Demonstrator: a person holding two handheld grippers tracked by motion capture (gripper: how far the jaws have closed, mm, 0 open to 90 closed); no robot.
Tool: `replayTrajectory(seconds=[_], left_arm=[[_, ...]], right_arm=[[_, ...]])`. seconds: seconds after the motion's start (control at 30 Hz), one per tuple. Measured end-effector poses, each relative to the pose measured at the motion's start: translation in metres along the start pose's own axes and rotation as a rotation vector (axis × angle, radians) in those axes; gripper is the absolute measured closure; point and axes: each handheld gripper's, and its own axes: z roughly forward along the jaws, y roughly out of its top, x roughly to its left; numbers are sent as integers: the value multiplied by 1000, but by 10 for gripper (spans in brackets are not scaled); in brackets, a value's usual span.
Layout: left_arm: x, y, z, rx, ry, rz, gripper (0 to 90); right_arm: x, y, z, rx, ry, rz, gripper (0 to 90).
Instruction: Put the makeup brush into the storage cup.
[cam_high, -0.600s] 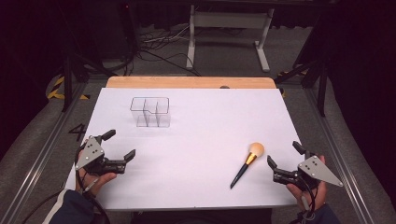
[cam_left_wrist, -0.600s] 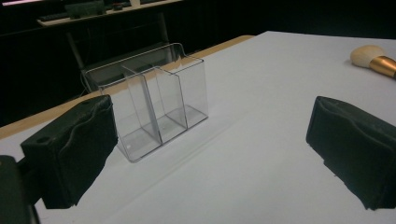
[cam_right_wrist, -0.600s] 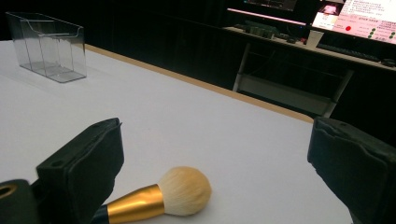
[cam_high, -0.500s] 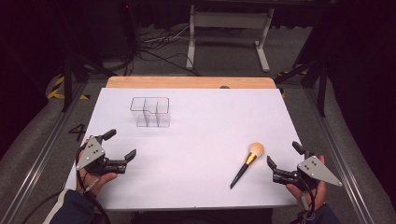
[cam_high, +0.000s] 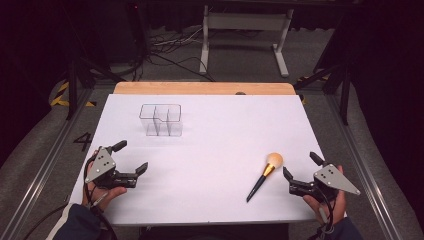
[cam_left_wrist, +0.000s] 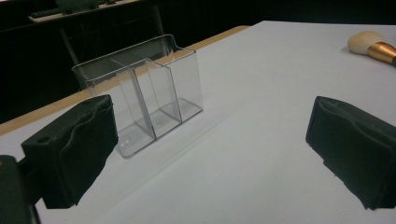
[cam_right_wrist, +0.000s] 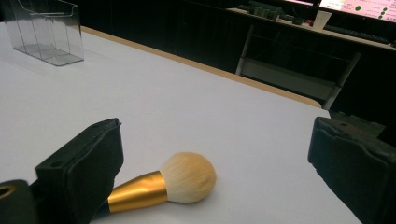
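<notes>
**Tabletop contents, counted**

One makeup brush (cam_high: 264, 173), lying near right on the white tabletop (cam_high: 225, 130). One clear organiser (cam_high: 161, 120), three compartments, far left. Two grippers: left gripper (cam_high: 131, 157) and right gripper (cam_high: 301, 166), both jaws wide apart, empty, at the near corners.

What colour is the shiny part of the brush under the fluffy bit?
Gold. The brush shows its gold band best in the right gripper view.

Table (cam_high: 210, 150) with white top, bare wooden strip along the 12 o'clock edge. Clear three-compartment organizer (cam_high: 160, 120) stands upright toward 11 o'clock. Makeup brush (cam_high: 265, 175) lies flat toward 4 o'clock, tan bristles pointing roughly 1 o'clock, well apart from organizer
</notes>
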Motion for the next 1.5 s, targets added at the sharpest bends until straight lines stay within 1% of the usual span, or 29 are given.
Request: replayTrajectory(seconds=[0.03, 0.1, 0.17, 0.33, 0.53, 0.73, 0.8, 0.83, 0.9, 0.93, 1.0, 1.1, 1.13, 1.17, 1.2, 1.23, 1.27, 1.3, 1.37, 1.4, 1.43, 1.47, 1.5], left_arm=[[0, 0, 1, 0, 1, -5, 30], [0, 0, 1, 10, -1, 4, 30], [-1, 0, 1, 10, -1, 4, 32], [-1, -1, 2, 14, -4, -2, 32], [-1, -1, 3, 20, -9, 2, 33], [-1, -1, 3, 29, -14, -1, 34], [-1, -1, 3, 30, -15, 1, 34], [-2, -1, 4, 27, -14, 0, 34], [-2, -1, 4, 27, -14, 0, 34], [-2, -1, 4, 27, -14, 2, 34], [-2, -1, 4, 31, -17, 6, 34], [-3, -1, 4, 35, -21, 0, 36], [-3, -1, 5, 35, -21, -5, 37], [-3, -1, 5, 35, -20, -6, 37], [-4, -1, 5, 35, -23, -9, 38], [-4, -1, 6, 36, -24, -7, 41], [-4, -1, 6, 41, -28, -3, 42], [-5, -1, 7, 39, -29, -9, 43], [-6, -1, 7, 42, -30, -14, 48], [-7, 0, 8, 42, -31, -10, 50], [-8, 0, 8, 42, -37, -10, 50], [-9, 0, 9, 41, -42, -11, 51], [-10, 1, 9, 45, -46, -10, 52]], right_arm=[[0, 0, 0, 0, 1, 0, 39], [0, 0, 0, 2, 4, 3, 38], [0, 0, 0, 1, 5, 1, 38], [0, 0, 3, 24, 15, -3, 38], [-2, 0, 2, 25, 20, 2, 37], [-1, -1, 5, 50, 29, -5, 37], [-1, -1, 6, 61, 49, -5, 37], [0, -1, 7, 77, 68, -11, 39], [1, 0, 8, 110, 112, -42, 53], [1, 1, 9, 123, 127, -47, 55], [1, 3, 9, 141, 161, -29, 64], [1, 3, 11, 173, 163, -25, 66], [1, 4, 12, 199, 164, -18, 64], [0, 4, 13, 218, 172, -5, 57], [-1, 6, 13, 243, 183, 28, 51], [-2, 9, 15, 287, 181, 72, 53], [-2, 12, 17, 329, 173, 107, 61], [-3, 16, 17, 357, 167, 132, 65], [-3, 25, 20, 433, 150, 187, 76], [-3, 27, 22, 458, 151, 216, 74], [-4, 30, 25, 494, 175, 271, 80], [-4, 33, 30, 538, 187, 297, 85], [-3, 35, 35, 587, 192, 307, 86]])
